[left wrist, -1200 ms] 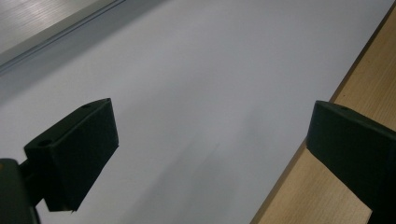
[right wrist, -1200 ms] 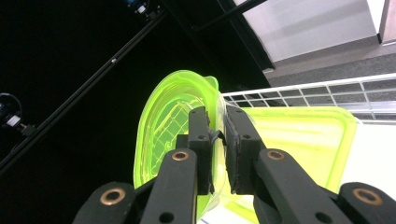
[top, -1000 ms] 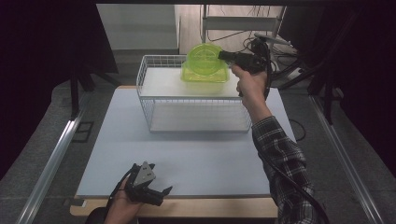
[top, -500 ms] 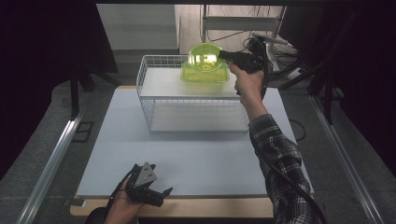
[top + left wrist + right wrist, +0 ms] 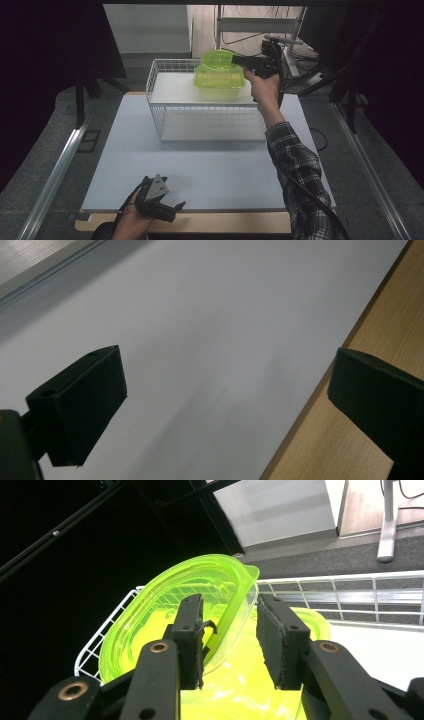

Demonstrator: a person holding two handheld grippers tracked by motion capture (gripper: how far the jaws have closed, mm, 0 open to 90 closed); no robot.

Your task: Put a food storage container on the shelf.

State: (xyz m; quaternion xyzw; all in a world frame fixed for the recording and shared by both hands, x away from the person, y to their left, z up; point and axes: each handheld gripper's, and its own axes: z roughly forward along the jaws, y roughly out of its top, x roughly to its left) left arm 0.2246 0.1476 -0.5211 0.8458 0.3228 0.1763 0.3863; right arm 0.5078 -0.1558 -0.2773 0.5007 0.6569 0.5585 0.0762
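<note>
The right gripper has its fingers around the rim of a green container; the left gripper rests wide on the tabletop.

Wire basket at table's far side, two containers on its shelf

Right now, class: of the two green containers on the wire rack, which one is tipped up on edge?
The upper green container, at the right gripper; it leans tilted, while the lower green container sits flat on the wire rack.

The right gripper meets a tilted green lid above a green container on the white wire basket. The left gripper, jaws apart, rests near the table's front edge.
</note>
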